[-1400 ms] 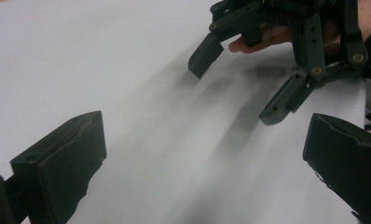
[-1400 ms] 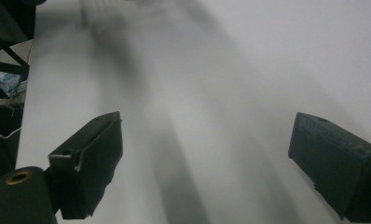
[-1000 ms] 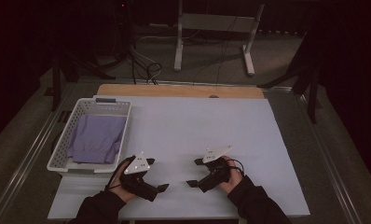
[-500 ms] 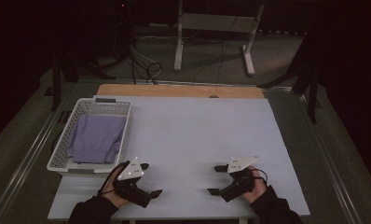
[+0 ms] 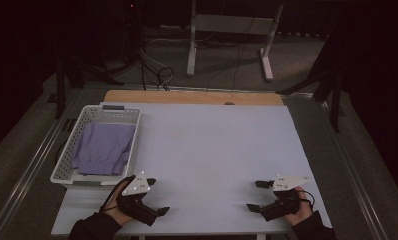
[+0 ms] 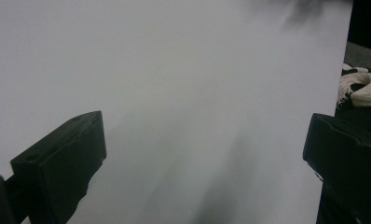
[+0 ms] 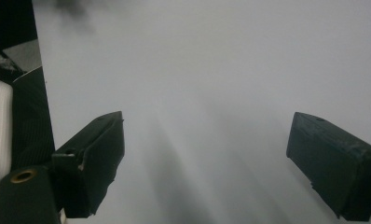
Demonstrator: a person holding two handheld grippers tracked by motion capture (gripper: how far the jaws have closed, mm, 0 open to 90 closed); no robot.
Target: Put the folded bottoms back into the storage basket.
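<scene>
High view: a white basket (image 5: pixel 67 165) holding folded purple cloth (image 5: pixel 104 147) sits just beyond the left gripper (image 5: pixel 157 197)'s fingers. Both gripper views show fingers apart over bare worktop (image 6: pixel 183 84). Right gripper (image 5: pixel 254 196) rests well right, fingers apart.

1. The left tongs (image 5: pixel 157 197) sit low at the near left of the counter (image 5: pixel 212 150), held in the person's left hand (image 5: pixel 118 207), jaws spread wide with nothing between them.
2. The right tongs (image 5: pixel 257 196) sit at the near right, held in the right hand (image 5: pixel 299 212), jaws likewise wide apart and empty.
3. The two tongs point inward toward each other and lie well apart.
4. Both forearms, in dark sleeves, enter from the bottom edge.
5. A grey three-cornered plate tops each of the tongs.
</scene>
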